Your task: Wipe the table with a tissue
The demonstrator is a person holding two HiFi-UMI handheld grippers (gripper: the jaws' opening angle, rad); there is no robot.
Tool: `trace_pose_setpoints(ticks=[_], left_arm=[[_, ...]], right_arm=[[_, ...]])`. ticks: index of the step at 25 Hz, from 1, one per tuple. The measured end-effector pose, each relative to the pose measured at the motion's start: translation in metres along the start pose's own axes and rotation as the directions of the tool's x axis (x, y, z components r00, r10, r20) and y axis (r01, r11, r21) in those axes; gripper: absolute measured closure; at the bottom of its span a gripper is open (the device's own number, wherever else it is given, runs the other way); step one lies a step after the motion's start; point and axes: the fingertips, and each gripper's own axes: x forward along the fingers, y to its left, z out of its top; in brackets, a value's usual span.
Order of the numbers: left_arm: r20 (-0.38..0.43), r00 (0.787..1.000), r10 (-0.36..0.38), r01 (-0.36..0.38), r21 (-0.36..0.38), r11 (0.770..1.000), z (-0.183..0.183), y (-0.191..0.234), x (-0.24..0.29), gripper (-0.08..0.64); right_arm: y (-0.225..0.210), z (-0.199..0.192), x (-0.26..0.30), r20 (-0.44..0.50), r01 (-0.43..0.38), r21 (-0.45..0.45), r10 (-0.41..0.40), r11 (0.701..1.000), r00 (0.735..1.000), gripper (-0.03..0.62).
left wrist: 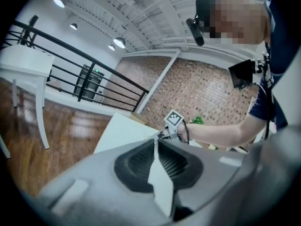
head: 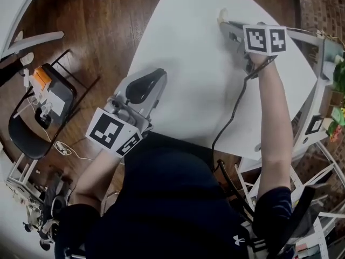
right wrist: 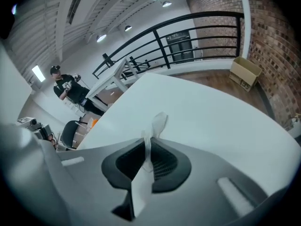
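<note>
Wiping seems in hand: the right gripper point(head: 223, 24), jaws pinched tight on the tissue point(right wrist: 159, 122) poking just past its tips, sits low over the white table point(head: 188, 53), left gripper point(head: 154, 79) closed and empty, so next press and sweep.

R gripper point(right wrist: 148, 144): matt grey plastic shell, black ribbed pads point(right wrist: 164, 164), rubbery look. Tissue point(right wrist: 158, 122) pinched betw. them: thin white paper, soft, crinkled. Table point(right wrist: 211, 112) under & ahead of it: smooth white top, matt w/ faint sheen. Cardboard box point(right wrist: 244, 72) far ahead, to its right: matt brown. L gripper point(left wrist: 156, 146): same matt grey plastic, pads together. Floor point(left wrist: 61, 126) beyond its tips, left: glossy dark wood boards. Wall point(left wrist: 197, 93) ahead: rough brick.
</note>
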Motion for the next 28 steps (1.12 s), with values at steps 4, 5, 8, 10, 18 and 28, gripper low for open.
trace_pose_setpoints(ticks=[4, 5, 8, 10, 18, 28], left_arm=[[-0.041, 0.998, -0.041, 0.041, 0.011, 0.999, -0.01, -0.013, 0.01, 0.539], [-0.048, 0.997, -0.055, 0.055, 0.016, 0.998, -0.011, -0.018, 0.013, 0.539], [-0.063, 0.992, -0.106, 0.109, 0.04, 0.993, -0.011, -0.037, 0.02, 0.539], [-0.068, 0.988, -0.14, 0.144, 0.058, 0.988, -0.008, -0.051, 0.023, 0.54], [-0.102, 0.966, -0.237, 0.249, 0.14, 0.958, -0.001, -0.105, 0.022, 0.54], [-0.057, 0.974, -0.22, 0.226, 0.152, 0.962, -0.025, -0.199, -0.008, 0.543]], right_arm=[[-0.028, -0.017, -0.027, 0.058, 0.084, 0.053, -0.087, 0.995, 0.995, 0.561], [-0.034, -0.022, -0.036, 0.074, 0.107, 0.065, -0.111, 0.992, 0.991, 0.561], [-0.048, -0.043, -0.071, 0.135, 0.163, 0.12, -0.179, 0.979, 0.975, 0.561], [-0.052, -0.057, -0.1, 0.181, 0.193, 0.162, -0.221, 0.968, 0.958, 0.561], [-0.038, -0.127, -0.233, 0.387, 0.252, 0.347, -0.383, 0.903, 0.838, 0.561], [0.039, -0.222, -0.347, 0.687, 0.07, 0.383, -0.335, 0.921, 0.645, 0.561]])
